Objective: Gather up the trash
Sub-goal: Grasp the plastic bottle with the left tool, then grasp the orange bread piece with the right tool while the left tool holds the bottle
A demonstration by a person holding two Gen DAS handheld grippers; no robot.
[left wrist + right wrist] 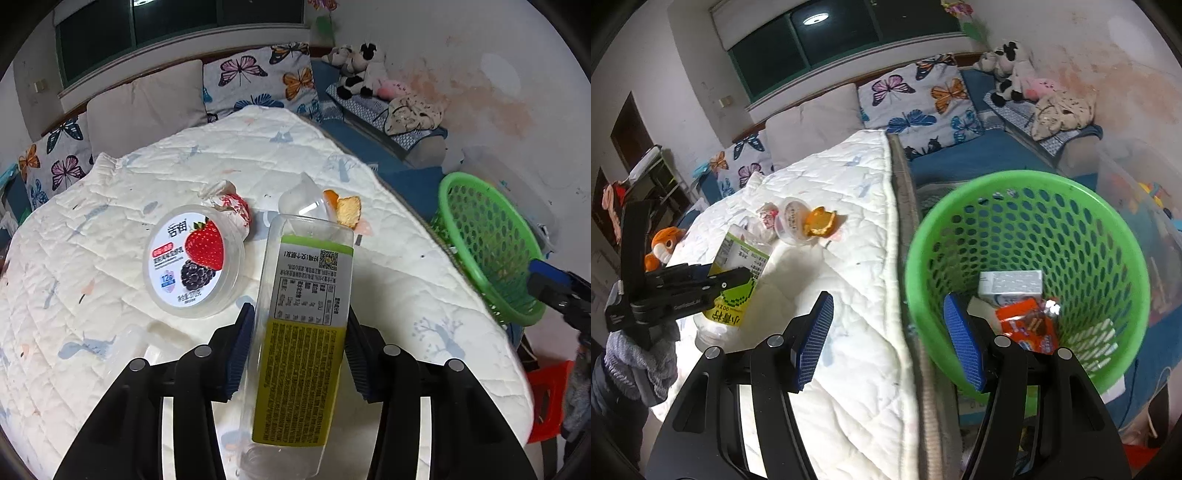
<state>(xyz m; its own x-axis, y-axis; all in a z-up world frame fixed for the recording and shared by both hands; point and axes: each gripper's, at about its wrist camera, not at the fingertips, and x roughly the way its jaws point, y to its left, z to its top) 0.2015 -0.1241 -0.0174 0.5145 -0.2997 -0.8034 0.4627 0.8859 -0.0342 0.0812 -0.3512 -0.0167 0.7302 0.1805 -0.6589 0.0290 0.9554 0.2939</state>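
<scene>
Gripping the clear plastic bottle with the yellow-green label [306,325] across its flat middle, the left gripper [299,354] has its blue ribbed pads against both sides of the label, so its jaws stand narrowed onto the bottle. The bottle lies on the white quilted bed cover [229,155], cap end toward the camera. An empty bottle is light and its thin walls give, so I judge the main risk to be a squeeze that buckles it and lets it slide or twist out between the pads once lifted, most likely pivoting about the grip line, because the pads hold only a short band of a long body.

Just beside the bottle lie the round yogurt cup with a strawberry and blackberry lid [194,262], a crumpled red-and-white wrapper [231,206], a clear crumpled plastic piece [304,199] and an orange peel scrap [345,210]. Swinging the far end of the bottle as it rises could knock these about or push them off the bed's edge.

The right gripper [890,339] hangs with its jaws wide and nothing between them, straddling the bed's edge and the rim of the green perforated plastic basket [1027,181]; one pad sits inside the rim. The basket already holds a small white carton [1012,282] and a red snack packet [1027,325]. It stands beside the bed and looks light, so a nudge from that pad, or a bottle dropped against the rim, could tip it and spill what is collected.
</scene>
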